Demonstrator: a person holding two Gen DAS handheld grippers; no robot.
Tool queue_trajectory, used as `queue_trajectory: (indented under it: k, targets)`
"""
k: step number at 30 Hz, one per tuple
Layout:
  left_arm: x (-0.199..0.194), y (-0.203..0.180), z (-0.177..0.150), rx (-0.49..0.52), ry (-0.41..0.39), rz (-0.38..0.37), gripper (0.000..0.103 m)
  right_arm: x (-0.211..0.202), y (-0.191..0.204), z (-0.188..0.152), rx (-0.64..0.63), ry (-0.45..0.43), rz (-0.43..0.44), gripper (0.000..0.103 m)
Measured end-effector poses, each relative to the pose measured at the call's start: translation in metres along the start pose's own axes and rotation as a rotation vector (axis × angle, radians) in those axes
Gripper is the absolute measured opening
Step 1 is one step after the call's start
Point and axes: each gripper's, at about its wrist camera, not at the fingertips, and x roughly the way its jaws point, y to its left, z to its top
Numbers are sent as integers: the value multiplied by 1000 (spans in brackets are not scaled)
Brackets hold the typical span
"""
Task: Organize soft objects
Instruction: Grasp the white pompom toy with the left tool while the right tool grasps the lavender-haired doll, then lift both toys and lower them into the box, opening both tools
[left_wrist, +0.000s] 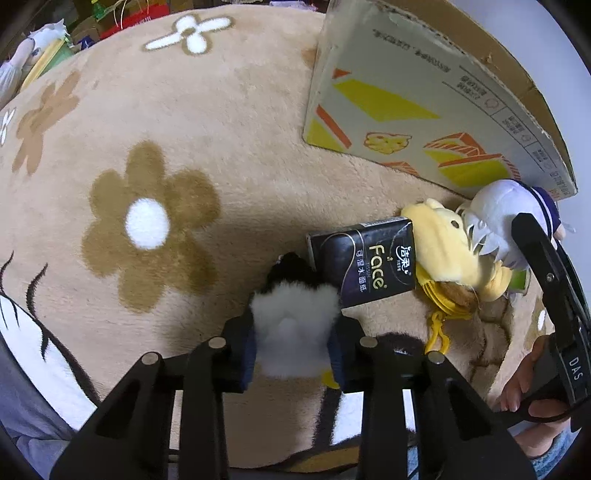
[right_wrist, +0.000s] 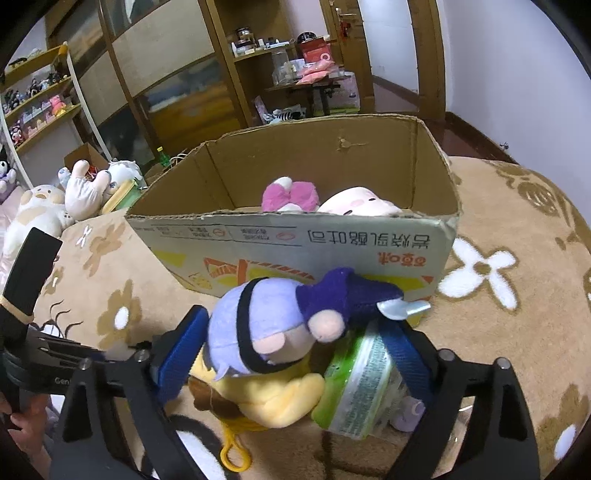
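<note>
My left gripper (left_wrist: 293, 338) is shut on a black-and-white fluffy plush (left_wrist: 295, 321) low over the carpet. Beside it lie a dark "Face" tissue pack (left_wrist: 364, 260), a yellow plush (left_wrist: 447, 247) with a yellow clip, and a lavender doll (left_wrist: 509, 214). In the right wrist view my right gripper (right_wrist: 295, 332) is open, its blue pads either side of the lavender doll (right_wrist: 258, 325), which lies on the yellow plush (right_wrist: 273, 395) beside a green tissue pack (right_wrist: 362, 384). The open cardboard box (right_wrist: 295, 236) stands just beyond, with a pink plush (right_wrist: 290, 197) and a pale plush (right_wrist: 356, 201) inside.
Beige flower-patterned carpet (left_wrist: 184, 122) covers the floor. The box (left_wrist: 424, 96) stands at the far right in the left view. More plush toys (right_wrist: 55, 199) lie at the carpet's left edge; shelves and cabinets (right_wrist: 166, 74) stand behind.
</note>
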Motion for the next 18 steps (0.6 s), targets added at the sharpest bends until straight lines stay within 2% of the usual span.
queue_trajectory:
  k: [6,13,16,18]
  targets:
    - [-14,-19,-7,41,-52,43,30,-8,2,-1,-8,-6,13,88]
    - [-36,-26,-17,73,-148,21,30,-18,1,-3,4,-23,21,84]
    - [-46,-32,-20,102,-198,10,30,-25,-1,-4,13,-38,21,80]
    - [-52,-38,-22,123,-225,9,31,-27,-1,-4,14,-30,29,71]
